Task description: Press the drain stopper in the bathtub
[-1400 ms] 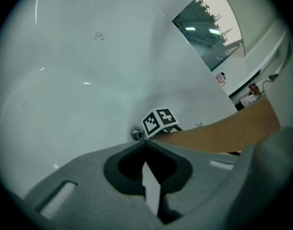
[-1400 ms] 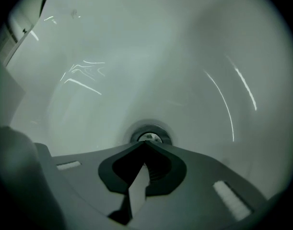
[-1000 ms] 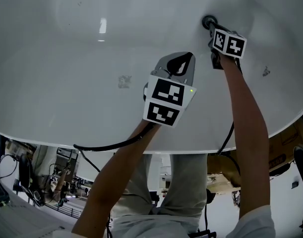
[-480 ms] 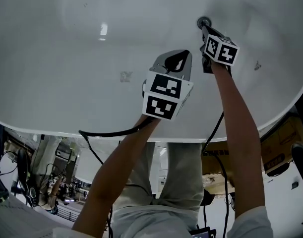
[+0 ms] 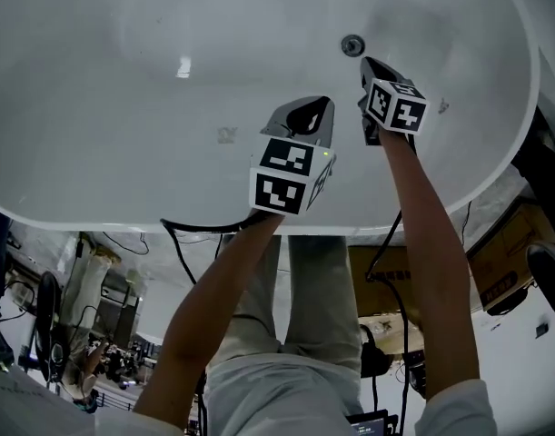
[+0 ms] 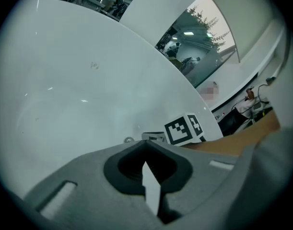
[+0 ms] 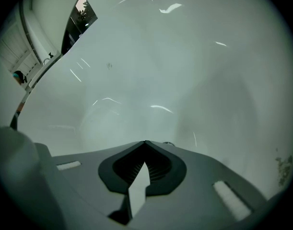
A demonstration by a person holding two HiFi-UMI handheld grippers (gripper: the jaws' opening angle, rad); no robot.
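The round metal drain stopper (image 5: 352,45) sits in the floor of the white bathtub (image 5: 123,171). My right gripper (image 5: 366,63) is shut and empty. Its tip hovers just short of the stopper with a small gap between them. In the right gripper view the shut jaws (image 7: 145,142) point into the tub, and the stopper (image 7: 169,143) just peeks past their tip. My left gripper (image 5: 326,101) is also shut and empty, nearer the tub's middle. In the left gripper view its tip (image 6: 146,141) sits beside the stopper (image 6: 129,140) and the right gripper's marker cube (image 6: 184,129).
A small scuff (image 5: 226,134) marks the tub floor left of the left gripper, and a speck (image 5: 443,107) lies right of the right one. The tub rim (image 5: 495,175) curves round at right. Cardboard boxes (image 5: 506,266) and cables (image 5: 386,243) lie outside it.
The right gripper's tip was on the drain stopper; it has drawn back and now stands clear of it. Both grippers sit lower in the head view, which now shows more of the tub.
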